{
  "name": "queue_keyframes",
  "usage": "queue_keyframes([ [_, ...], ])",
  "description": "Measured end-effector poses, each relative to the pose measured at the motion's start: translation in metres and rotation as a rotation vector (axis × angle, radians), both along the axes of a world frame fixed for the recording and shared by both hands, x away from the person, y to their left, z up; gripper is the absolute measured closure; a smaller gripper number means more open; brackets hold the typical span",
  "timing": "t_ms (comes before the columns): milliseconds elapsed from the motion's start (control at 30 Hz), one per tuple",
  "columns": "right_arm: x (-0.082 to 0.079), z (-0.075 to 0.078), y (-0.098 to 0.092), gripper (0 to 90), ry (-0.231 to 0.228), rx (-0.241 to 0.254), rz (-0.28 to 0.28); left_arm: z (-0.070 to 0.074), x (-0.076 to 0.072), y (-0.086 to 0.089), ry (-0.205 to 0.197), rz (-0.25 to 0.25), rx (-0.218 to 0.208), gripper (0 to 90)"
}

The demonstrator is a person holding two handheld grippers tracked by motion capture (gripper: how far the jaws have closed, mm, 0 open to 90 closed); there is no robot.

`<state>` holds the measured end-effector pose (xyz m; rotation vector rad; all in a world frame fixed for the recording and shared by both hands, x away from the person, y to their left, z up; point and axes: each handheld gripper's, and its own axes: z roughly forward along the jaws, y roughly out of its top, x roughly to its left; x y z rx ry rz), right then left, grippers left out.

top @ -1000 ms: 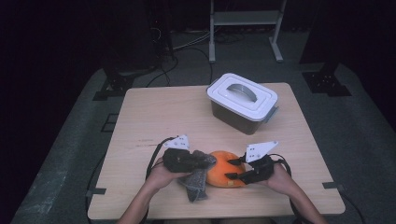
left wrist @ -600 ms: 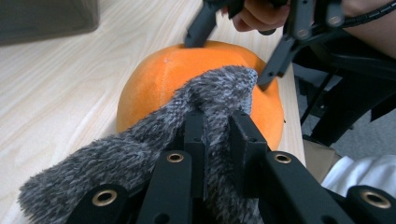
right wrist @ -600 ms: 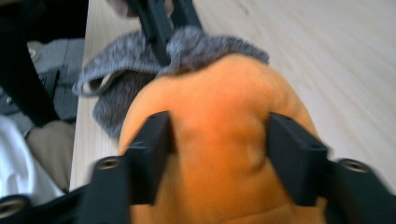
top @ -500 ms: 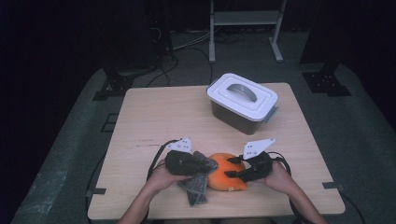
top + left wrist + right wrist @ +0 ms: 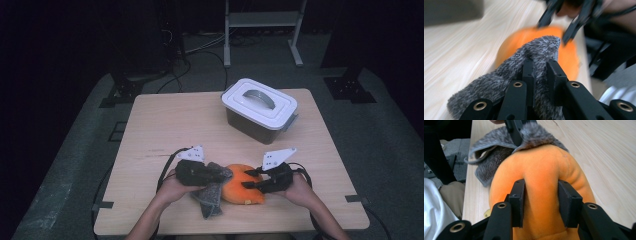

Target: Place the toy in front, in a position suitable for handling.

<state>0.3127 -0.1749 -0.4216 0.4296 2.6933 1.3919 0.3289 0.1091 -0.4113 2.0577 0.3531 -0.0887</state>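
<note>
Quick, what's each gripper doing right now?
Left gripper: shut on the grey cloth.
Right gripper: jaws have just been closing, pads now pinching the orange plush.

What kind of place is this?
Probably a lab or studio set up for recording, not a home: a lone wooden table on grey carpet, dark surroundings, cables on the floor, and a metal stand behind.

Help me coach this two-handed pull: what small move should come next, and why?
Probably finish closing the right gripper on the orange plush toy: its jaws have just been closing and now pinch a fold of plush. The left gripper is already shut on the grey fuzzy cloth draped over the toy, ready to pull away.
</note>
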Motion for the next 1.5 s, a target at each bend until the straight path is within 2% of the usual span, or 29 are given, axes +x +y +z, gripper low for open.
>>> queue_keyframes([
  [33, -0.001, 0.0, 0.002, 59.3, -0.008, -0.002, 0.002, 0.004, -0.004, -0.006, -0.019, -0.017, 0.005, 78.5],
  [167, -0.001, 0.001, 0.002, 59.3, -0.014, -0.011, 0.007, 0.003, -0.003, -0.007, -0.02, -0.01, 0.023, 78.5],
  [300, 0.001, 0.001, -0.001, 59.1, -0.004, 0.0, 0.006, -0.001, 0.002, 0.001, -0.015, 0.042, 0.074, 78.7],
  [333, 0.001, 0.0, 0.0, 58.9, -0.005, 0.002, 0.009, -0.004, 0.005, 0.005, -0.004, 0.062, 0.077, 78.6],
  [433, 0.0, 0.0, 0.002, 58.7, -0.013, 0.003, 0.008, -0.005, 0.006, 0.006, 0.005, 0.066, 0.068, 78.6],
  [500, -0.002, 0.001, 0.004, 58.3, -0.027, -0.002, 0.011, -0.003, 0.005, 0.003, -0.008, 0.058, 0.059, 78.6],
  [533, -0.004, 0.001, 0.008, 58.0, -0.045, -0.008, 0.023, 0.001, 0.002, 0.001, -0.012, 0.039, 0.024, 78.6],
  [567, -0.004, 0.001, 0.01, 57.8, -0.057, -0.009, 0.033, 0.003, 0.001, 0.0, -0.011, 0.029, 0.011, 78.5],
  [700, -0.008, 0.002, 0.014, 55.1, -0.075, -0.02, 0.048, 0.006, -0.002, -0.005, -0.023, 0.016, 0.018, 78.5],
  [767, -0.007, 0.003, 0.014, 51.8, -0.072, -0.013, 0.045, 0.003, 0.0, -0.003, -0.02, 0.026, 0.042, 78.6],
  [800, -0.005, 0.005, 0.012, 42.9, -0.052, 0.011, 0.024, 0.001, 0.001, -0.002, -0.023, 0.032, 0.056, 78.7],
  [867, -0.003, 0.009, 0.009, 36.3, -0.041, 0.014, 0.009, -0.005, 0.006, 0.005, 0.003, 0.053, 0.061, 78.7],
  [900, -0.001, 0.011, 0.007, 34.0, -0.037, 0.017, -0.001, -0.007, 0.007, 0.008, 0.001, 0.057, 0.071, 78.7],
  [1133, 0.003, 0.01, -0.013, 28.7, 0.016, 0.014, -0.001, -0.011, 0.01, 0.013, 0.01, 0.068, 0.085, 78.6],
  [1233, 0.005, 0.005, -0.017, 30.6, 0.05, 0.024, -0.002, -0.01, 0.009, 0.011, 0.009, 0.067, 0.085, 78.6],
  [1267, 0.005, 0.003, -0.016, 35.0, 0.05, 0.024, 0.002, -0.008, 0.009, 0.011, 0.004, 0.066, 0.084, 78.6],
  [1333, 0.004, 0.003, -0.013, 49.0, 0.038, 0.016, -0.003, -0.003, 0.005, 0.01, -0.024, 0.072, 0.074, 78.6],
  [1367, 0.004, 0.003, -0.013, 49.0, 0.038, 0.016, -0.003, -0.003, 0.005, 0.01, -0.024, 0.072, 0.074, 78.6],
  [1400, 0.005, 0.006, -0.011, 56.0, 0.032, 0.046, -0.029, 0.006, 0.002, 0.009, -0.038, 0.058, 0.038, 78.6],
  [1433, 0.005, 0.008, -0.01, 58.7, 0.026, 0.059, -0.041, 0.011, 0.0, 0.007, -0.044, 0.051, 0.017, 78.6],
  [1500, 0.005, 0.012, -0.005, 59.6, 0.008, 0.064, -0.054, 0.018, -0.004, 0.002, -0.063, 0.032, 0.018, 78.6],
])
